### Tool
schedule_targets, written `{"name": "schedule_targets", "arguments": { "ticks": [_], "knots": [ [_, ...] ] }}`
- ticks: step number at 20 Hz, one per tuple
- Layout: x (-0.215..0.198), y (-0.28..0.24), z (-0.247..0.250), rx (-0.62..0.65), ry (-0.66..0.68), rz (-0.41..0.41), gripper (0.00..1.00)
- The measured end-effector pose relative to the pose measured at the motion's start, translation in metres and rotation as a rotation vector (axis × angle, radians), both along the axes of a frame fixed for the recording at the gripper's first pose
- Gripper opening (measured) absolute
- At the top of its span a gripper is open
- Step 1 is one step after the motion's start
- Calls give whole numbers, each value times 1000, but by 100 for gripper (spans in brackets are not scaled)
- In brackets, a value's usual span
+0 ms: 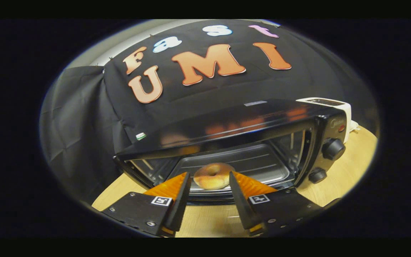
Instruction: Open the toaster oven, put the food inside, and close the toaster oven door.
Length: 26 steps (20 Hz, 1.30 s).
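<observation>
Here the bagel (213,176) lies inside the toaster oven (241,142), between the parted gripper (209,180) fingers

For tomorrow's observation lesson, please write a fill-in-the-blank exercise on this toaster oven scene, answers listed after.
1. The toaster oven door is ____.
2. The bagel lies on the ____ inside the oven.
3. The gripper fingers are ____, with gaps on both sides of the bagel.
4. The oven stands on a ____ table.

Answers: open; tray; open; wooden

Bagel (212,176) on tray inside open toaster oven (227,135)
</observation>
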State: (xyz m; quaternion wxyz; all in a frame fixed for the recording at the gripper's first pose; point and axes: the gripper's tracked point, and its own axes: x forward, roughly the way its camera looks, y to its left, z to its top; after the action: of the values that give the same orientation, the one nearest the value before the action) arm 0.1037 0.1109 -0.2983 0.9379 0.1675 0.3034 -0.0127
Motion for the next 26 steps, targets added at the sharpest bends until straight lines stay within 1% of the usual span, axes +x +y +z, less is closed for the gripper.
{"name": "schedule_targets", "arguments": {
  "ticks": [1, 4, 5, 7, 9, 13, 16, 17, 21, 23, 26],
  "knots": [
    [-8, -1, 6, -11, 2, 10, 69],
    [-35, -8, 30, -58, -26, 24, 76],
    [-45, -8, 36, -57, -29, 28, 79],
    [-69, -4, 44, -42, -28, 37, 81],
    [-93, 2, 45, -43, -13, 57, 81],
    [-139, 11, 30, -28, 73, 91, 81],
    [-166, 15, 17, -31, 127, 87, 81],
    [-173, 20, 15, -39, 140, 103, 81],
    [-194, 18, -2, -117, 196, 105, 82],
    [-201, 14, -11, -137, 231, 91, 84],
    [-208, 12, -20, -133, 266, 70, 86]
  ]
}}
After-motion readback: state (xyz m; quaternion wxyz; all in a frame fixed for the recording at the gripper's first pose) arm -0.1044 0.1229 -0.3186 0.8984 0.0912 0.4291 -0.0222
